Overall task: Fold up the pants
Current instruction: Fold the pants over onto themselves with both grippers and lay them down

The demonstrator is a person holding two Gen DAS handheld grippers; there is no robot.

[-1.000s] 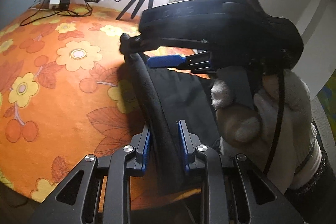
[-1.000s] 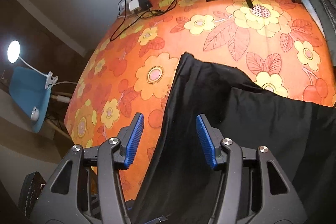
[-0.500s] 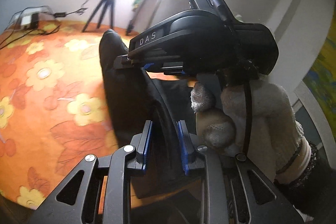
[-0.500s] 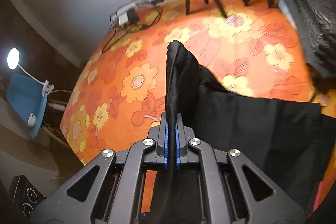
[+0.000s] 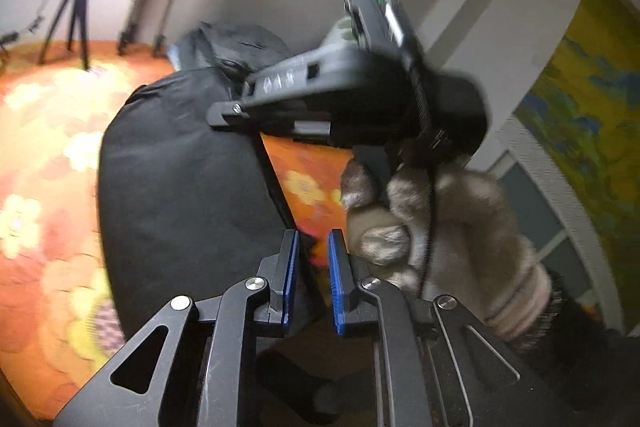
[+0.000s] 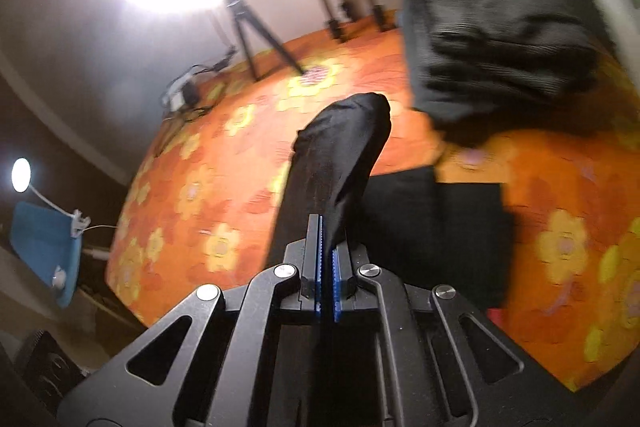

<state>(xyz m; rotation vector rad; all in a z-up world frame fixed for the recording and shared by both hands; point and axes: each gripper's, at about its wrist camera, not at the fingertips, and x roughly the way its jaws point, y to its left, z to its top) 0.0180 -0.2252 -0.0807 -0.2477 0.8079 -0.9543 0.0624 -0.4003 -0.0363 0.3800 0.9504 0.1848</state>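
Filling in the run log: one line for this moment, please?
step: folding | right gripper: shut on black pants, lifted | left gripper: fabric edge between jaws, grip unclear | surface: orange floral cover

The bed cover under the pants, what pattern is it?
Orange bed cover with yellow flowers; clearest in the right wrist view.

Home bedroom, orange floral bedspread (image 6: 248, 163), tripod (image 6: 248, 27), clip lamp (image 6: 24, 175)

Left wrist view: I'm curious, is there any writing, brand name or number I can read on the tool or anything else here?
Pale marks on the side of the right tool: too blurred to read.
Black device on top of that tool: a green light shows, but no legible text.
Right wrist view: no writing visible anywhere.
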